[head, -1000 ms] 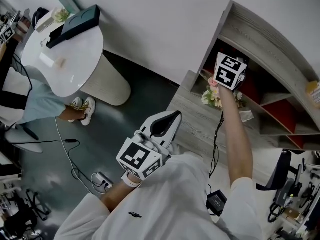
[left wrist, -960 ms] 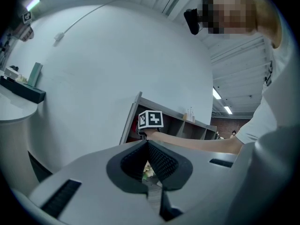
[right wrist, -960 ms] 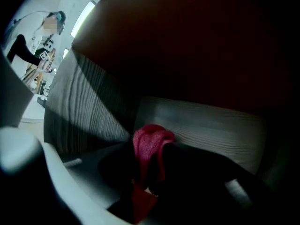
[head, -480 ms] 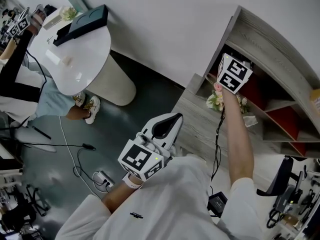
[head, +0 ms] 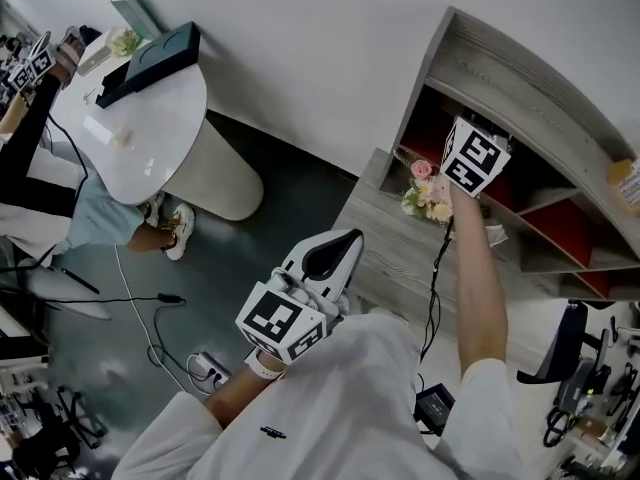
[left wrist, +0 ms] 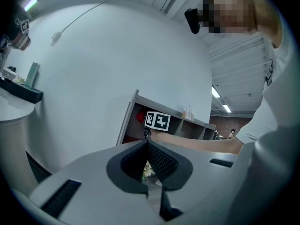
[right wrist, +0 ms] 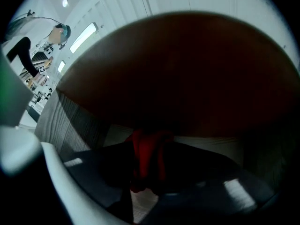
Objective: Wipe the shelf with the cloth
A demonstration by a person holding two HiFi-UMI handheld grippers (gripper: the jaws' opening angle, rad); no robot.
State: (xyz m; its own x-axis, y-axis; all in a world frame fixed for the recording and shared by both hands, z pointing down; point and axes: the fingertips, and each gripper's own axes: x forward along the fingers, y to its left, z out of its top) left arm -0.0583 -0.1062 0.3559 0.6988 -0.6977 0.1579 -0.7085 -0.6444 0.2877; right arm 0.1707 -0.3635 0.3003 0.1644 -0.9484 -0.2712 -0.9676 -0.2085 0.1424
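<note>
A grey wooden shelf (head: 525,73) with dark red-backed compartments stands against the wall. My right gripper (head: 472,154) reaches into its upper left compartment; in the head view only the marker cube shows, the jaws are hidden behind it. In the right gripper view the right gripper (right wrist: 145,170) is shut on a red cloth (right wrist: 146,156) that hangs over the pale shelf board (right wrist: 201,142). In the left gripper view the cloth (left wrist: 139,117) shows beside the cube. My left gripper (head: 342,240) is held low near my chest, shut (left wrist: 149,146) with nothing in it.
A small bunch of pink and yellow flowers (head: 426,192) sits on the lower shelf top (head: 395,243), just left of my right arm. A bottle (head: 627,182) stands on the shelf at far right. A round white table (head: 140,118) and a seated person (head: 60,213) are at left.
My right gripper has shifted a little to the right inside the compartment with the cloth, uncovering the flowers. The left gripper has stayed where it was.
</note>
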